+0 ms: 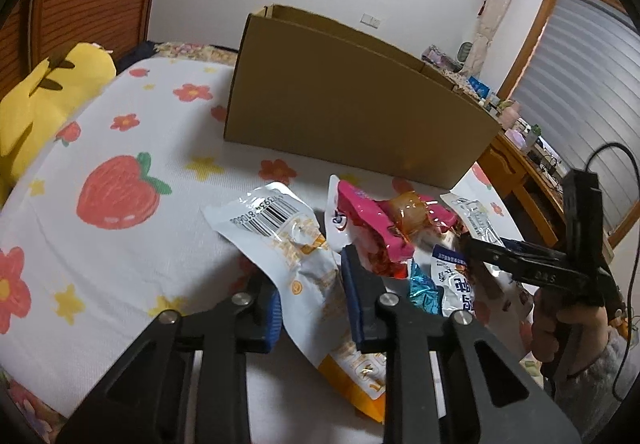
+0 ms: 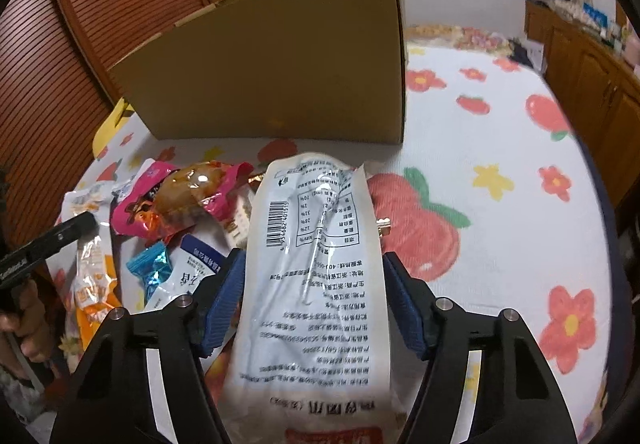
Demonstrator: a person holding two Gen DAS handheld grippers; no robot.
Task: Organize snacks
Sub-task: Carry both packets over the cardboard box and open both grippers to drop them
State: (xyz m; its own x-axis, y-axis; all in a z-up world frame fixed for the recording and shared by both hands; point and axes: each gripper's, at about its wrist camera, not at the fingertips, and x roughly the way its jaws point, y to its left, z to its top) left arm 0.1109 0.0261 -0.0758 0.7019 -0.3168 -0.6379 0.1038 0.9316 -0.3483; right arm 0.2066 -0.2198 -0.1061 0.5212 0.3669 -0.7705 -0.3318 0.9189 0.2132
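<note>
A pile of snack packets is lying on a bedspread (image 1: pixel 120 276) printed with strawberries, red flowers and yellow stars. Behind the pile one open brown cardboard box (image 1: pixel 352 100) is standing upright on the bed, with no printing on the sides that show.

In the left wrist view, the left gripper (image 1: pixel 310 284) is reaching into the near edge of the pile. Its two blue pads are sitting on either side of a white and orange pouch (image 1: pixel 296 244), which is showing a barcode with digits too small to read surely. The pads are close against the crinkled film, and the pouch is looking pinched between them.

In the right wrist view, the right gripper (image 2: pixel 314 300) is straddling a long white packet (image 2: pixel 316 268). Its back is facing up, printed upside down with a barcode, a small nutrition table and lines of Chinese text; I cannot read a brand. The left pad is lying beside the packet's edge and the right pad is just beside the other edge. I cannot tell whether they are pressing.

Between the two packets are lying one pink packet (image 2: pixel 176 200) with a brown snack showing through clear film, one small blue foil sweet (image 2: pixel 154 268), and one white and blue sachet (image 2: pixel 188 276) with Chinese characters. A person's hand (image 1: pixel 560 320) is gripping the right gripper's handle.
</note>
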